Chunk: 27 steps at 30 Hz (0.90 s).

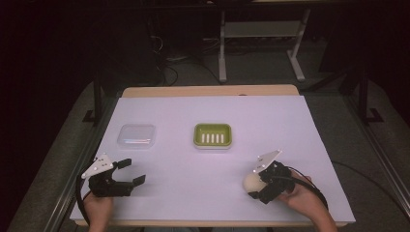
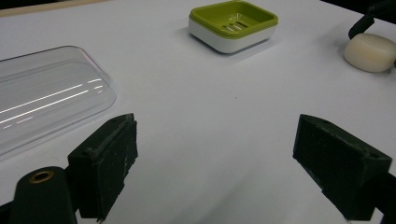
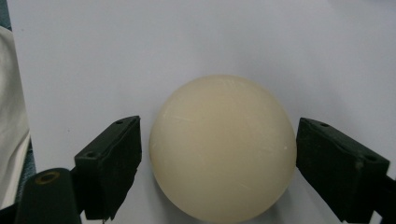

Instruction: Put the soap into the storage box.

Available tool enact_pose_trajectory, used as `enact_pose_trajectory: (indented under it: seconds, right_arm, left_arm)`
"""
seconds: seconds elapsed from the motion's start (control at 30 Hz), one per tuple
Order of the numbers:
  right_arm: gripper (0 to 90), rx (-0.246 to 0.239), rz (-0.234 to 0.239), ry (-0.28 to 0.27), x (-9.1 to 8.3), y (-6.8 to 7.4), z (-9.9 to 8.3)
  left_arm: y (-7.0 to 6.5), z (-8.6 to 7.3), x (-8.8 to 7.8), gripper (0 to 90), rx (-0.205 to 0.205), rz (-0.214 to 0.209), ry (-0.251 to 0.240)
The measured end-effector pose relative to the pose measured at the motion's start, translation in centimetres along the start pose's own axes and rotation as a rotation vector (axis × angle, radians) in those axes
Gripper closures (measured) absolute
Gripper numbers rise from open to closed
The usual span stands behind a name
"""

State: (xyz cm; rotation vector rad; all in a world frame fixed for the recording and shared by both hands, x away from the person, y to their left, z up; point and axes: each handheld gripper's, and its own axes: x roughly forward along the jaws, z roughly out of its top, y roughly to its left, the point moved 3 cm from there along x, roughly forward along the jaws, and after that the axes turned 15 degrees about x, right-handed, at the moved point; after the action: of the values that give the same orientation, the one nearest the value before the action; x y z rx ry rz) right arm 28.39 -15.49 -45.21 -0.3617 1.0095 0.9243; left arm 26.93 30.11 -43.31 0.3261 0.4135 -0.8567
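Nearest the person, at the front edge of the white surface (image 1: pixel 212 116), two hands each hold a hand-held gripper. The right hand-held gripper (image 1: pixel 255 186) has its jaws spread around a cream bar of soap (image 3: pixel 223 148) that lies on the surface; in the right gripper view a gap shows on the left side and the right jaw sits just at the soap's edge, so it reads as released, not yet clamped. The left hand-held gripper (image 1: pixel 131 171) rests low at the front left, jaws wide apart and empty.

Farther back, near the middle, stands a green soap dish (image 1: pixel 212 136) with a slotted tray, nothing in it. To its left lies a clear plastic lid (image 1: pixel 137 136).

Judging by this, the work has barely begun: the soap awaits gripping, lifting and setting in the dish, perhaps then covering.
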Motion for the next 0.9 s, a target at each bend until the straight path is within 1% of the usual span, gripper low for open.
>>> enact_pose_trajectory:
  seconds: [0.03,0.1,0.17,0.27,0.37,0.4,0.6,0.9]
  right_arm:
    - [14.8,-0.008,-0.005,0.0,0.07,-0.09,-0.02]
    - [15.0,0.0,0.002,0.007,0.16,-0.05,-0.11]
    - [15.0,-0.003,-0.007,0.01,0.22,-0.11,-0.15]
    - [16.2,-0.006,-0.005,0.015,0.29,-0.09,-0.12]
    - [17.7,-0.016,-0.009,0.022,0.37,-0.01,-0.08]
    - [18.1,-0.026,-0.012,0.025,0.41,-0.03,-0.04]
    - [19.4,-0.026,-0.009,0.03,0.55,0.16,-0.05]
    - [21.2,-0.029,-0.014,0.033,0.51,0.12,-0.06]
  left_arm:
    - [0.0,0.0,0.0,13.2,0.0,0.0,0.0]
    - [0.01,0.0,-0.03,13.2,0.0,0.0,-0.001]
    - [0.02,0.0,-0.05,13.2,0.001,0.0,0.0]
    - [0.03,-0.01,-0.04,13.2,0.001,0.0,0.0]
    - [0.03,0.0,-0.05,13.2,0.0,0.001,0.0]
    - [0.03,-0.01,-0.06,13.2,0.0,0.001,0.0]
    - [0.11,-0.04,-0.07,13.2,-0.006,0.003,-0.008]
    - [0.04,-0.01,-0.06,13.2,-0.006,0.001,-0.005]
